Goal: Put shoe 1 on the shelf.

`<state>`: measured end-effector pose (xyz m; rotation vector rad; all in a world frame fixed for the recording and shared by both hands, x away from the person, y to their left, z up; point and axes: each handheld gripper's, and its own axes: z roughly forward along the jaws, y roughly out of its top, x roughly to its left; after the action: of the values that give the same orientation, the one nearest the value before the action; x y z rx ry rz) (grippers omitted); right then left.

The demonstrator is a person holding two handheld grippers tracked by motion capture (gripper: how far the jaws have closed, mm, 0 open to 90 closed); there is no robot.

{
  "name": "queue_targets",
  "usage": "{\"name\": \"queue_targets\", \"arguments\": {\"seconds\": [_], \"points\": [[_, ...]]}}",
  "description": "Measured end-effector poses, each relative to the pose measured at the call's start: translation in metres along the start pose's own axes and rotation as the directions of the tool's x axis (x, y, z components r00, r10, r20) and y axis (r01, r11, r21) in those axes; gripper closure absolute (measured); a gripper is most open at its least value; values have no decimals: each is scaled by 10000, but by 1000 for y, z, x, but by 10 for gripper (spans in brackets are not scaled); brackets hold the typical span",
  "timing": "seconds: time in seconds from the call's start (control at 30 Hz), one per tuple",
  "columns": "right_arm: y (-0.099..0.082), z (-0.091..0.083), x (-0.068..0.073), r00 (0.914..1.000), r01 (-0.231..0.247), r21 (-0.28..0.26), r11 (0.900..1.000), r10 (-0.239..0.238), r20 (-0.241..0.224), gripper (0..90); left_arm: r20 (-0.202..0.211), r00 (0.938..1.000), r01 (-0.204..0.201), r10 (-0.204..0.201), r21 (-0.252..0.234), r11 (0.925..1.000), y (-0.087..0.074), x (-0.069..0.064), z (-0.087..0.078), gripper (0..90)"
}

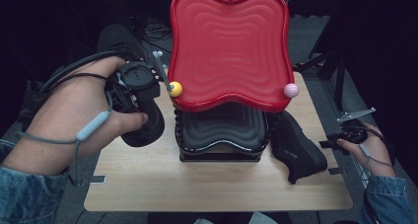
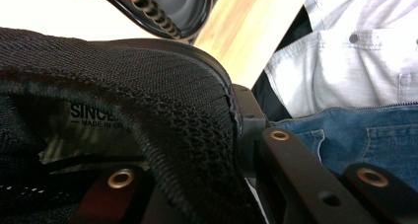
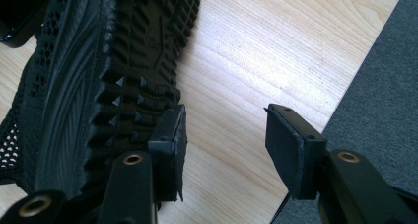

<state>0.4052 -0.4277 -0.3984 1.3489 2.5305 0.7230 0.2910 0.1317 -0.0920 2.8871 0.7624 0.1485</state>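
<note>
With its jaws clamped on the collar of a black shoe (image 1: 145,128), the left gripper (image 1: 133,86) holds it above the table (image 1: 148,184) beside the rack (image 1: 222,135), ready, it seems, for shelving, while the right gripper (image 3: 224,130) waits parted by the second shoe (image 1: 298,147).

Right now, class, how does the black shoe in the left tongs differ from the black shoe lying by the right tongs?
The held shoe is lifted, its collar clamped in the left tongs; the other shoe lies tipped on its side on the table, sole showing, beside the open right tongs. Both are black knit.
</note>
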Motion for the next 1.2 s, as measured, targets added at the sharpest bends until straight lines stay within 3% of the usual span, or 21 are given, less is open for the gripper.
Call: {"name": "queue_targets", "arguments": {"seconds": [0.53, 0.77, 1.2], "points": [[-17, -5, 2, 9996, -145, 283, 9995, 139, 237, 514, -861, 9954, -489, 416, -854, 9951, 10, -10, -31, 863], [-21, -6, 3, 9994, -214, 309, 9993, 206, 276, 514, -791, 9934, -901, 828, -932, 9916, 24, -12, -36, 863], [-26, -8, 1, 9995, -229, 240, 9994, 224, 220, 514, -783, 9823, -1763, 1700, -812, 9810, 58, -13, -41, 862]]}}
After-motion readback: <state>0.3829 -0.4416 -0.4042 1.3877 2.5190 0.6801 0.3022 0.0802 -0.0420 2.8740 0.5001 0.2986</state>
